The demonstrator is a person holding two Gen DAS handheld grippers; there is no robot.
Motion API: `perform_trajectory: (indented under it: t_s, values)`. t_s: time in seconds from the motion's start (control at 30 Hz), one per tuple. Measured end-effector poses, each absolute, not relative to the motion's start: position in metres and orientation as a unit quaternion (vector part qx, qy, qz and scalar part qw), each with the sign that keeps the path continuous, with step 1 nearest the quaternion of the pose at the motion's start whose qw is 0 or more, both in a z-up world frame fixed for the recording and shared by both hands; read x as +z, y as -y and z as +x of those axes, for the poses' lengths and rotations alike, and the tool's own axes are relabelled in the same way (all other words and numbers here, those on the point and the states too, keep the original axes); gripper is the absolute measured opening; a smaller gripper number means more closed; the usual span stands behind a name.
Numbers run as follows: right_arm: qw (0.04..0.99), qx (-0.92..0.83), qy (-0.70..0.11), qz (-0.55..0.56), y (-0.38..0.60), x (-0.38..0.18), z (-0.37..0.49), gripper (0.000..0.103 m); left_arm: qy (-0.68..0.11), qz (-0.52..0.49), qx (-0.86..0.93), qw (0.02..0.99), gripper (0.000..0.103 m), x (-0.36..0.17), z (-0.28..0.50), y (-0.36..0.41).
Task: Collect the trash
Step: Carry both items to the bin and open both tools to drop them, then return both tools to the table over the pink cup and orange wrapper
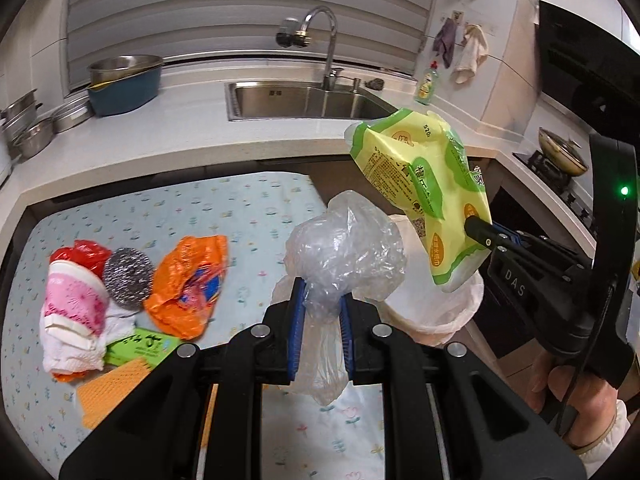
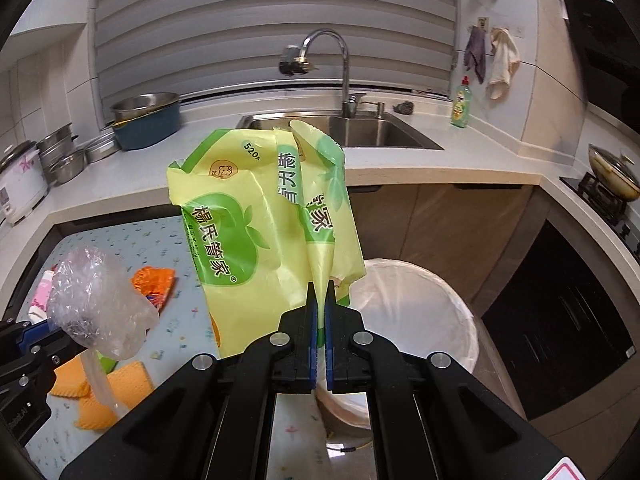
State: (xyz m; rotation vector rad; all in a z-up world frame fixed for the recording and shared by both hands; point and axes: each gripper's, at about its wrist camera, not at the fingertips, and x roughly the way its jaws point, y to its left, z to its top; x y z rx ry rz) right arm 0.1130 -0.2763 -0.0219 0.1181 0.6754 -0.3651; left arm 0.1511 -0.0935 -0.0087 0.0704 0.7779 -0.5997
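My left gripper is shut on a crumpled clear plastic bag, held up above the patterned table cloth. My right gripper is shut on a yellow and green wrapper, which stands up from its blue pads. The wrapper hangs over a white-lined trash bin just beyond the table's right end. In the right wrist view the clear plastic bag shows at the left. More trash lies on the cloth: a pink cup, a steel scourer, an orange bag.
A green pack and orange sponge cloths lie near the table's front. Behind runs a counter with a sink, a tap, a blue basin and steel pots. A stove with a pan stands at the right.
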Motion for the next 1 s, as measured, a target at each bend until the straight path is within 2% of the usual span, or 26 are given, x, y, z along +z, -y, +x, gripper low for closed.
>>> perform_trajectory:
  t_s: [0.5,0.6,0.67,0.7,0.73,0.83,0.87,1.0]
  values:
    - [0.89,-0.276,-0.35,0.098,0.376,-0.062,0.09,0.003,-0.394,0.047,-0.416,0.818,0.017,-0.038,0.184,0.239]
    - [0.886,-0.282,-0.354,0.101,0.385,-0.069,0.096,0.003,-0.397,0.052,-0.425,0.812,0.026,-0.045,0.188,0.254]
    - [0.885,-0.281,-0.356,0.105,0.388,-0.071,0.102,0.009,-0.398,0.057,-0.415,0.816,0.053,-0.049,0.192,0.258]
    - [0.886,-0.282,-0.354,0.105,0.388,-0.072,0.104,0.01,-0.395,0.056,-0.408,0.821,0.055,-0.05,0.195,0.259]
    - [0.887,-0.28,-0.352,0.106,0.389,-0.072,0.106,0.014,-0.393,0.055,-0.405,0.824,0.056,-0.05,0.196,0.257]
    - [0.891,-0.282,-0.343,0.095,0.384,-0.071,0.114,0.043,-0.401,0.046,-0.392,0.827,0.062,-0.053,0.205,0.249]
    - [0.893,-0.282,-0.339,0.091,0.381,-0.069,0.115,0.047,-0.4,0.045,-0.386,0.83,0.062,-0.053,0.207,0.246]
    - [0.897,-0.278,-0.331,0.094,0.375,-0.063,0.115,0.049,-0.395,0.047,-0.365,0.842,0.063,-0.05,0.211,0.232]
